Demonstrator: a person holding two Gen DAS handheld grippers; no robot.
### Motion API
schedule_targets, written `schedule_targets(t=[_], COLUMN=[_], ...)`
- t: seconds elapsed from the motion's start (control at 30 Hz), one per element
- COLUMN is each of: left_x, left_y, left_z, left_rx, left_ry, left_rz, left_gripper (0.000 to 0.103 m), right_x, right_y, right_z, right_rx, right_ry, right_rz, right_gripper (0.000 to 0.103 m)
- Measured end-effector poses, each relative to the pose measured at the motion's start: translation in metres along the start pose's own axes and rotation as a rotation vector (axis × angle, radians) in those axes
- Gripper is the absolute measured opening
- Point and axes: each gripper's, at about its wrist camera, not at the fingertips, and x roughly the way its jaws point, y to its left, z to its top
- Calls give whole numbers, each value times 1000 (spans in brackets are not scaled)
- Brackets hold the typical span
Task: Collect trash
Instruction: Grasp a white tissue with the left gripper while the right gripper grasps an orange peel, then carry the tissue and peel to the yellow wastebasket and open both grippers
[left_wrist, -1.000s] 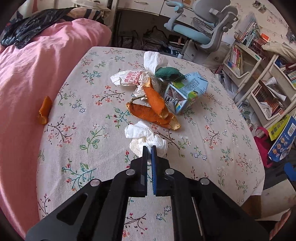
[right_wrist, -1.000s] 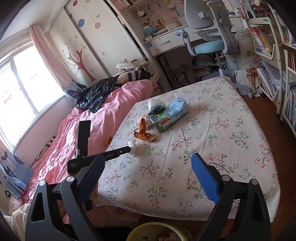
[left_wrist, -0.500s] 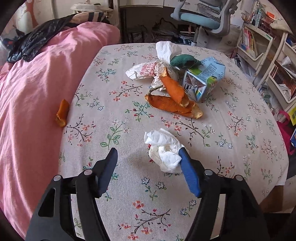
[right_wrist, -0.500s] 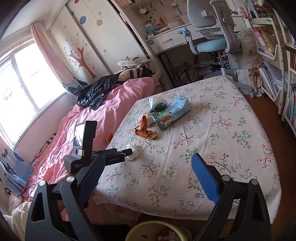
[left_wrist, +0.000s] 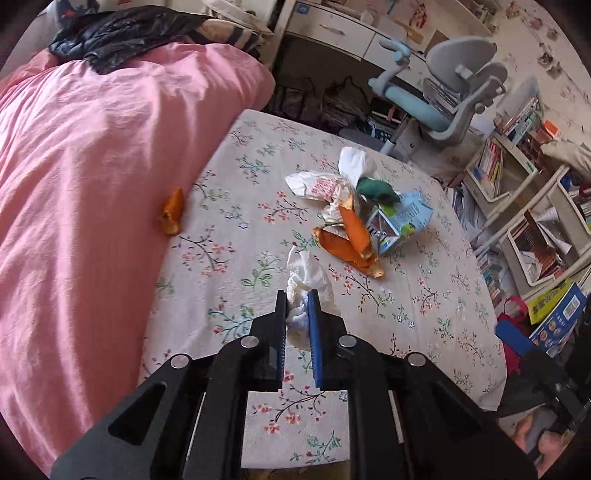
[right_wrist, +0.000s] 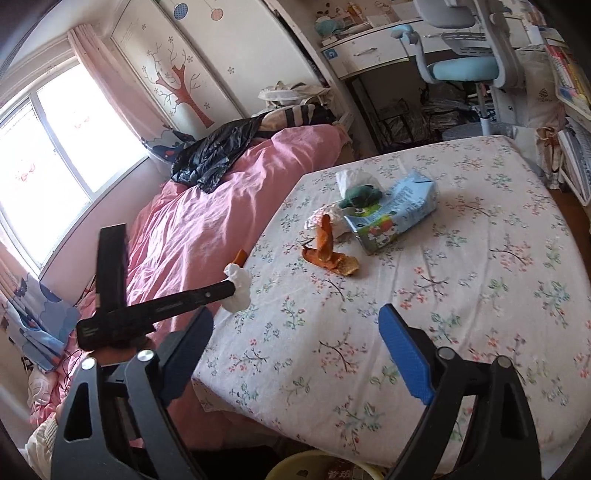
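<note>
The left gripper (left_wrist: 296, 308) jaws, wide apart half a second ago, have clamped the crumpled tissue (left_wrist: 308, 280) and raised it off the worktop (right_wrist: 461, 258), while the right gripper (right_wrist: 295, 339) jaws, empty, have been narrowing.

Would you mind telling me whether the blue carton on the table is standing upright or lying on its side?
Lying on its side. The blue carton rests lengthwise on the floral tablecloth, its opened, torn end facing the left wrist camera.

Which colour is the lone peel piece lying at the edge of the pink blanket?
The peel piece is orange, seen best in the left wrist view.
</note>
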Motion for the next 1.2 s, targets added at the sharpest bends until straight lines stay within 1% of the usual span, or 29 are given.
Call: schedule_targets(t=[0.07,0.1,0.13,0.23,0.3,0.4,0.43,0.47,0.53,0.57,0.6,0.63,0.83,0.93,1.0,1.13,1.2], left_x=[-2,0,1,2,1,0,0,0,1,1,1,2,4,2,-1,-10,-16], left_y=[7,9,11,13,14,17,17,17,18,18,17,16,9,7,6,-1,-7], left_z=[1,1,1,3,5,10,12,14,15,16,16,16,13,11,9,0,-7], left_rx=[-15,-22,-30,-37,-33,-40,-40,-38,-34,-32,-28,-23,2,7,9,25,38], left_ry=[-1,4,9,7,-1,-7,-8,-9,-10,-10,-9,-8,-9,-18,-29,-55,-68], left_rz=[7,6,5,-5,0,-12,-14,-16,-18,-19,-19,-17,-7,-16,-37,-75,-76], left_gripper=[11,11,11,11,11,11,11,11,11,11,11,11,11,11,11,11,11], right_x=[32,45,61,102,125,145,152,157,166,168,168,166,135,110,91,52,34], right_y=[5,6,6,4,5,5,4,4,5,5,5,5,12,12,11,4,1], right_z=[12,17,22,36,44,51,53,54,54,54,55,56,53,46,40,25,20], right_rx=[-17,-20,-30,-60,-97,-159,-180,-197,-235,-250,-256,-257,-250,-226,-201,-151,-132], right_ry=[48,67,87,135,162,196,212,227,254,259,262,255,195,167,150,117,97], right_rz=[8,7,-7,-66,-119,-185,-206,-219,-243,-252,-256,-256,-234,-202,-180,-146,-137], right_gripper=[72,68,64,57,55,52,47,45,30,25,22,21,20,20,20,20,20])
